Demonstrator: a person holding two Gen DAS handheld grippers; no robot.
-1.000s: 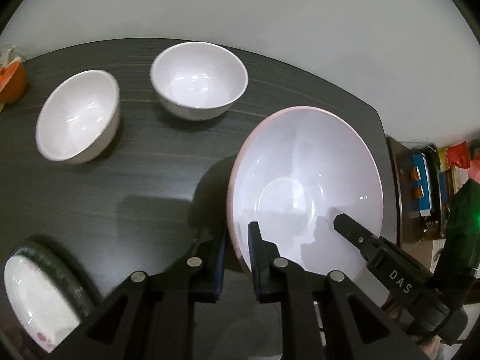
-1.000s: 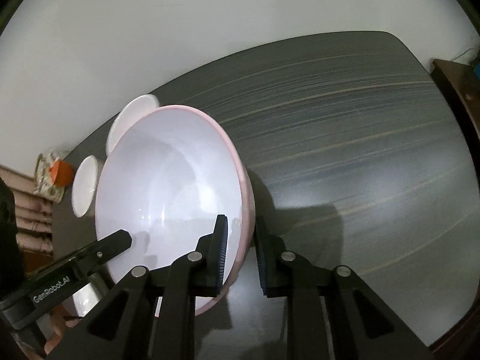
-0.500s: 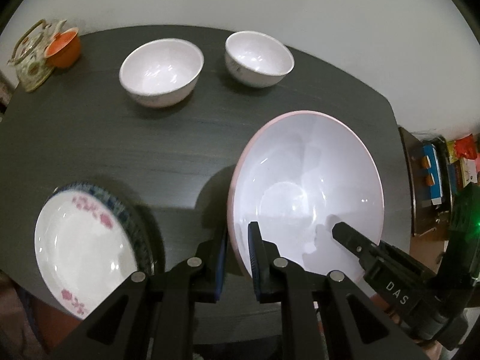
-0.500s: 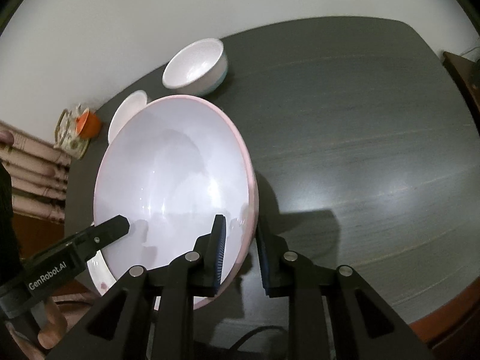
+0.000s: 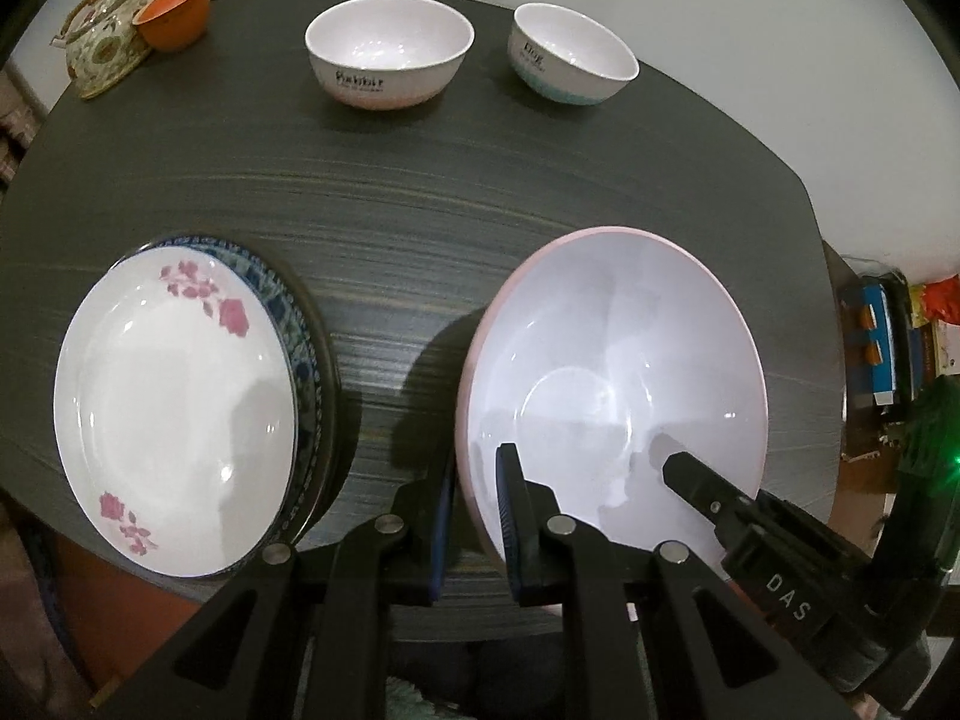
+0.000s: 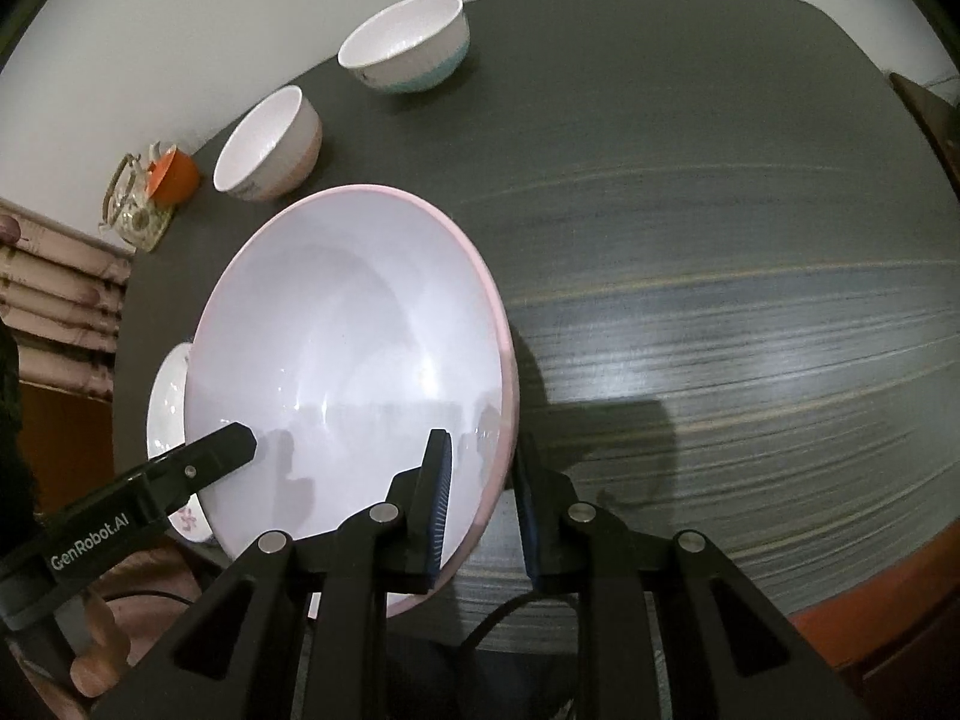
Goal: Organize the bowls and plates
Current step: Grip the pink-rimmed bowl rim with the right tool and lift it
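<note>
The large pink-rimmed bowl hangs above the near part of the dark desk, carried by both tongs at once. The left tongs are closed on its rim at the left side, one pad inside the wall and one outside; the right tongs pinch the opposite rim in the same way.

The bowl looks like glazed ceramic or melamine: stiff, smooth and glossy, so probably slippery under the pads and likely to chip if it drops. It is wide and deep, and I judge it too heavy and unbalanced for a single pinch at the edge, which is why a hold on two facing points of the rim suits it. Both grips should sit square on the thin wall and move together, or the bowl may twist out.

Near the desk's left edge lies a stack of plates, a flowered white one on top. Two small white bowls stand toward the far edge, well apart from the large one.
</note>
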